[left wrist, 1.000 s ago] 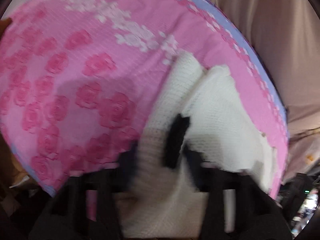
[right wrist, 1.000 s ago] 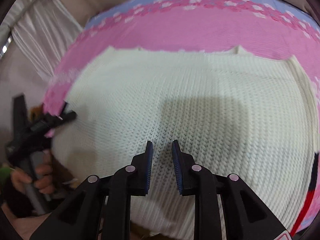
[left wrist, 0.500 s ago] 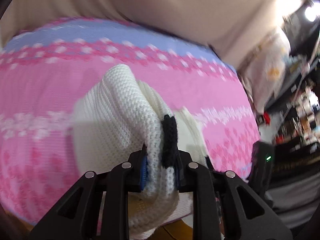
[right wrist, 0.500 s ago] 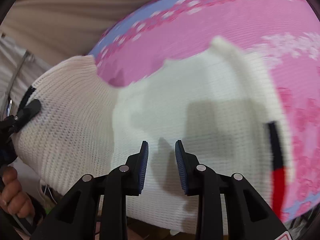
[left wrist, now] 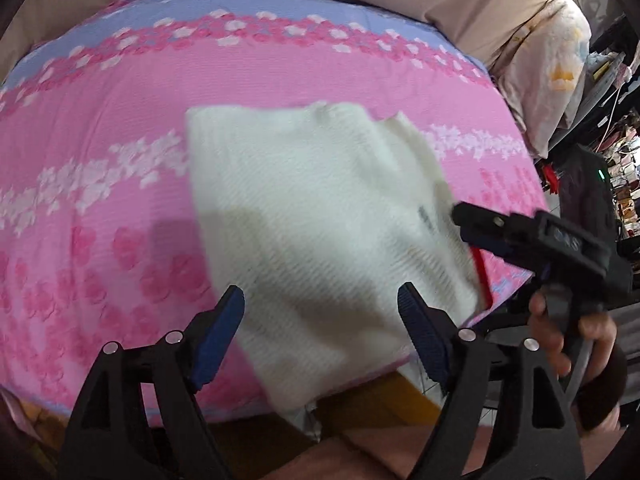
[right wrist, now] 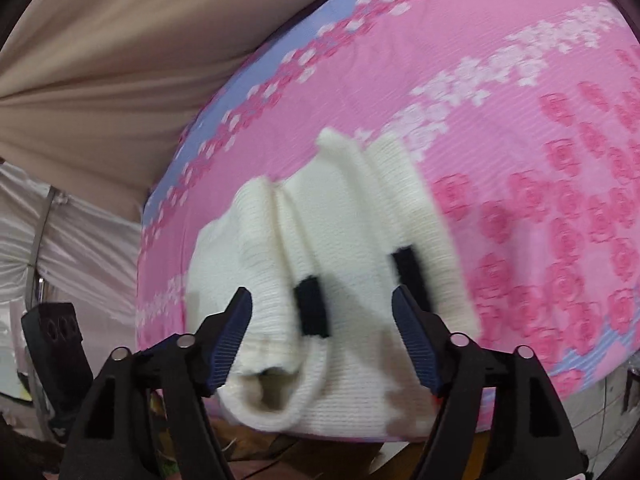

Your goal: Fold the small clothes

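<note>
you are holding your left gripper (left wrist: 320, 320) spread wide with nothing in it, hanging just over the near part of the white knit garment (left wrist: 320, 216). your right gripper (right wrist: 322, 328) is gaping too, gripping nothing, poised at the garment's bunched, rolled edge with 2 black patches (right wrist: 314, 306). the knit is lying folded on the pink floral surface (left wrist: 120, 120), overhanging its near edge. it is looking soft, thick and floppy, so pinching through both layers at a corner should be holding best.
</note>
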